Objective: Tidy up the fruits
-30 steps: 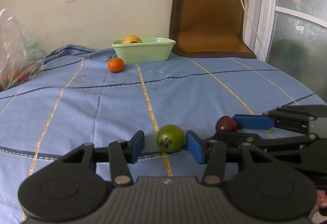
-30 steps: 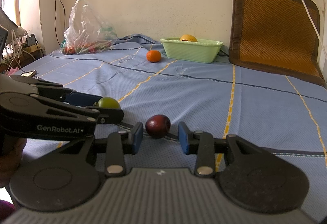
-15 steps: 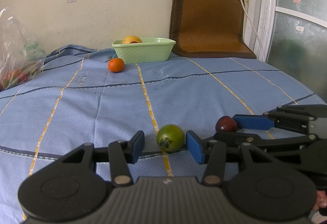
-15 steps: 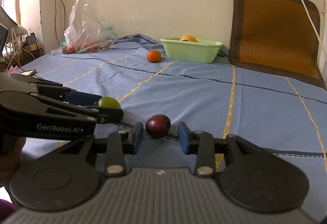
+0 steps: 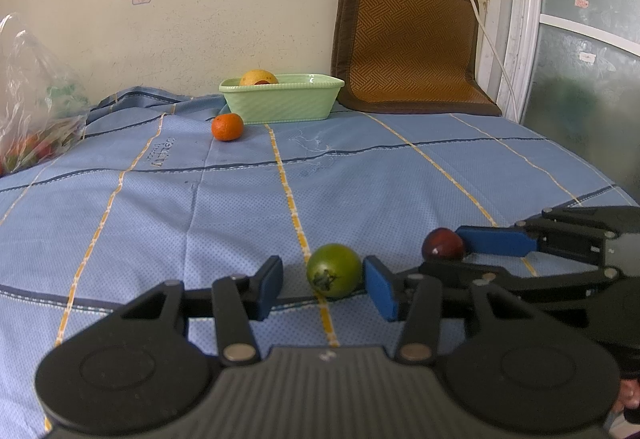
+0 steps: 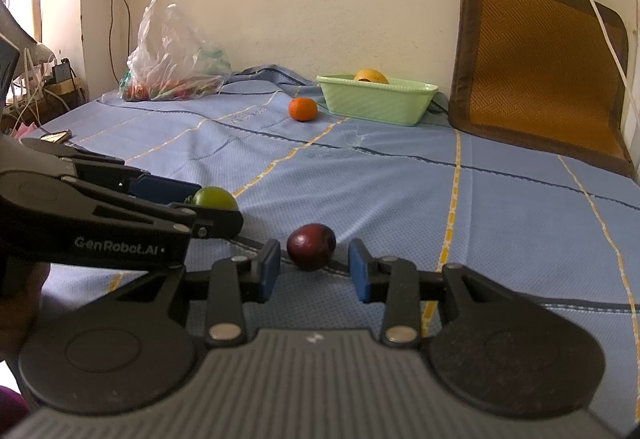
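Barely anything moved, only the left claw [image 5: 323,289] closing a touch around the green tomato [image 5: 334,270] while the right claw [image 6: 314,271] sits spread around the plum [image 6: 311,246], both still on the bed, so the basket [image 5: 280,101] trip hasn't started.
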### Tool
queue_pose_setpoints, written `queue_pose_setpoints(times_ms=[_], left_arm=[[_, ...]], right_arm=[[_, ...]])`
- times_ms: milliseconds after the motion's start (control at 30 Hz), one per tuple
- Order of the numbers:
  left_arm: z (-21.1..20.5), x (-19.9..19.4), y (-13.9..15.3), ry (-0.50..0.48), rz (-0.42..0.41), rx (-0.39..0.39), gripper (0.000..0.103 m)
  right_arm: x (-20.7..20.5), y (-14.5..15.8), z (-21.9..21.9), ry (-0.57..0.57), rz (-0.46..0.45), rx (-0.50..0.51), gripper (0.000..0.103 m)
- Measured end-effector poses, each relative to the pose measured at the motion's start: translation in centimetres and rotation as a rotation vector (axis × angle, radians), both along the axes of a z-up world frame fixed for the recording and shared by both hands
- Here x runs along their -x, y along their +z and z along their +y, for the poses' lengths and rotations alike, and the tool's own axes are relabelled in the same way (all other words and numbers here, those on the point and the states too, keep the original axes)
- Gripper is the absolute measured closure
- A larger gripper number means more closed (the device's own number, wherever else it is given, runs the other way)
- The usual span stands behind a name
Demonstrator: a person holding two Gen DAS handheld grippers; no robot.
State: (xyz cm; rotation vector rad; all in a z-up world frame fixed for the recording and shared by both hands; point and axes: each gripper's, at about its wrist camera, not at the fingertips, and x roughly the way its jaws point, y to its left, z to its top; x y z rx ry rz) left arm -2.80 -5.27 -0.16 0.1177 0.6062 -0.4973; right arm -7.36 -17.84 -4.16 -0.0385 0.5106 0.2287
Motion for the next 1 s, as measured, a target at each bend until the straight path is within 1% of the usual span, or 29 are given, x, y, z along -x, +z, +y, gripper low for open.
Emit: queue_pose_setpoints(times_ms=[333, 400, 467, 533, 600, 633, 700, 833, 900, 1000], left_arm=[[0.2, 0.0, 0.1, -0.007, 0.006, 0.017, 0.061], [0.2, 0.0, 0.1, -0.016, 0.007, 0.017, 0.064], [0.1, 0.1, 0.1, -0.033, 0.005, 0.013, 0.073], [0.0, 0.2, 0.1, -0.04, 0.002, 0.005, 0.074], [0.2, -0.2, 0.4, -0.049, 0.021, 0.013, 0.074], [0.4, -0.6, 0.7, -0.053, 0.035, 0.024, 0.074], [0.9, -2.1, 1.9, -0.062, 0.052, 0.054, 0.074], [1.5, -6.5, 5.3, -0.09, 0.076, 0.102, 0.074], [1.1, -10.0, 7.0, -0.089, 0.069, 0.109, 0.073], [-0.3, -15.2, 8.5, -0.085, 0.02, 0.091, 0.073]], right_arm=[[-0.1, -0.1, 0.2, 0.0, 0.006, 0.002, 0.063], [-0.1, -0.1, 0.2, 0.0, 0.007, 0.002, 0.063], [-0.1, -0.1, 0.1, 0.002, 0.008, 0.002, 0.063], [0.0, -0.1, 0.1, 0.007, 0.001, -0.001, 0.075], [-0.2, 0.0, -0.1, 0.01, 0.005, -0.014, 0.075], [-0.5, 0.1, -0.4, 0.018, 0.016, -0.037, 0.075], [-1.7, 0.5, -0.9, 0.043, 0.052, -0.09, 0.075], [-5.6, 2.2, -1.7, 0.089, 0.078, -0.133, 0.075], [-8.2, 3.4, -2.1, 0.091, 0.054, -0.136, 0.075], [-13.3, 5.0, -2.7, 0.065, 0.004, -0.129, 0.075]])
